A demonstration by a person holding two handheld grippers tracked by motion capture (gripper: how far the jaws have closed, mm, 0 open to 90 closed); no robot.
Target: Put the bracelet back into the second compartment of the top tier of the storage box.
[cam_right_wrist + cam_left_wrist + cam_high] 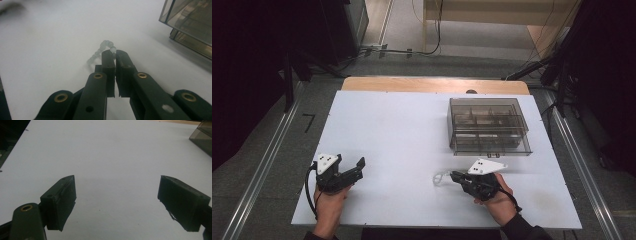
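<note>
**Beads pinched on a white table**

White table (402,150) lies before you, a smoky box (488,126) far right. Your right gripper (113,53) clamps a pale bead string (101,51) near the box. Your left gripper (117,195) rests spread wide, holding nothing.

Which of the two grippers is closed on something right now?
The right gripper: its jaws are pinched on a string of pale beads near the smoky clear organizer box. The left gripper is wide open over bare table.

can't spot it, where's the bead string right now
The bead string lies on the white table at the right gripper tips, pinched between its jaws, in front of the smoky plastic organiser box.
</note>
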